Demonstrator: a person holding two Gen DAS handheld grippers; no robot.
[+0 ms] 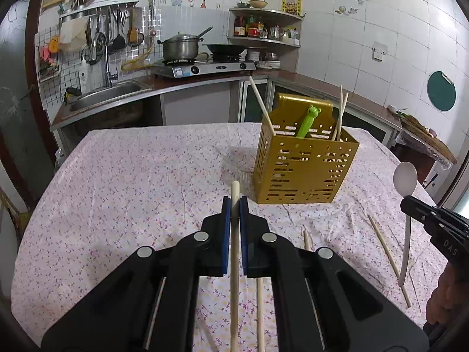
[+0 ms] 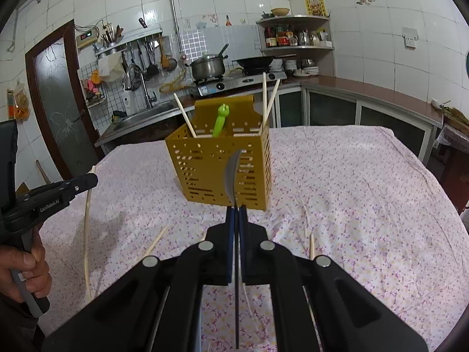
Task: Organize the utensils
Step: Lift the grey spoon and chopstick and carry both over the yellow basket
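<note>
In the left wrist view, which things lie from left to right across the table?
chopstick held in the left gripper → yellow utensil holder → loose chopstick → white spoon in the right gripper

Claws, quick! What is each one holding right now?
Left claw: shut on a chopstick.
Right claw: shut on a white spoon, gripped by its handle.
</note>
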